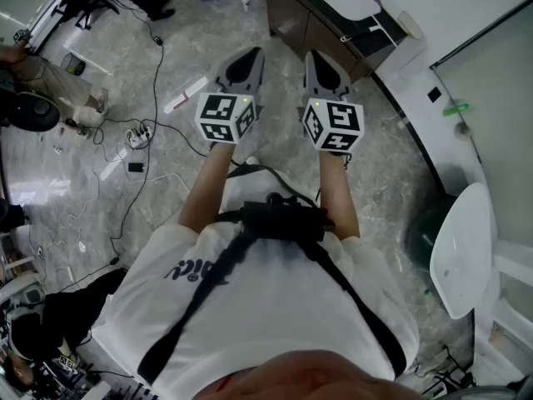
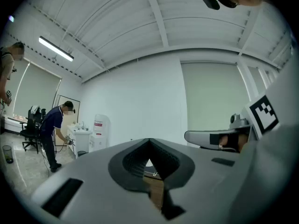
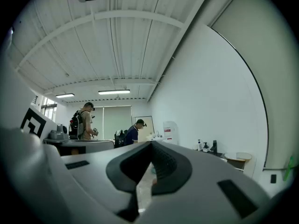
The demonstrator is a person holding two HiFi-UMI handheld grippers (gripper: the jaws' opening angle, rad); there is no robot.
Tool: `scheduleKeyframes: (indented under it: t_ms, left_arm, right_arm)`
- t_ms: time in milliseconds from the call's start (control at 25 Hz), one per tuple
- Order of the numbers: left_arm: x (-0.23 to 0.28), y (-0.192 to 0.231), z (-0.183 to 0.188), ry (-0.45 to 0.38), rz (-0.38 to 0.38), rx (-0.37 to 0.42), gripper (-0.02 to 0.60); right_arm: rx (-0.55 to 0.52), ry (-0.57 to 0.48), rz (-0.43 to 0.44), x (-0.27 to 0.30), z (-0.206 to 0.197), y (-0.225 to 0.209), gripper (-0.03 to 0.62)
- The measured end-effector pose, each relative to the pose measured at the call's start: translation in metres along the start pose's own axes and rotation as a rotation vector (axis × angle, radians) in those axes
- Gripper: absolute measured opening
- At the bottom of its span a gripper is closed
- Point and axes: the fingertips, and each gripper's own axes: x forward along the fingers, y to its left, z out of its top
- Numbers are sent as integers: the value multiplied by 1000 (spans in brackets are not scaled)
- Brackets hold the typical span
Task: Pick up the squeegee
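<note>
Well, the left gripper (image 1: 243, 59) and the right gripper (image 1: 320, 62) are both clenched tight, holding nothing. I can't find the squeegee for sure; a small green thing (image 1: 455, 108) on the wall (image 1: 500, 65) at the right may be it. Best turn there, then open one claw. The shirt print (image 1: 196, 270) is too blurry to read.

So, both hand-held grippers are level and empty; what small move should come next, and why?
Probably turn the right hand-held gripper toward the green item on the wall at right; it may be the squeegee, I cannot tell. It and the left hand-held gripper are shut on nothing, and no squeegee shows plainly ahead.
</note>
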Motion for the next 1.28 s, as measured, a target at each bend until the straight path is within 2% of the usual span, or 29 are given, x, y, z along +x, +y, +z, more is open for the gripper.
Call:
scheduleKeyframes:
  t_ms: [320, 680, 1000, 1280]
  left_arm:
    - [8, -19, -6, 18, -26, 5, 12]
    - [28, 10, -17, 41, -19, -28, 12]
    - [71, 81, -28, 43, -18, -55, 12]
    - [123, 167, -11, 9, -35, -44, 12]
  right_arm:
    - [35, -5, -12, -7, -5, -16, -3]
    - [66, 14, 34, 30, -16, 1, -3]
    - [74, 16, 47, 110, -29, 12, -3]
    - [62, 5, 8, 205, -28, 21, -3]
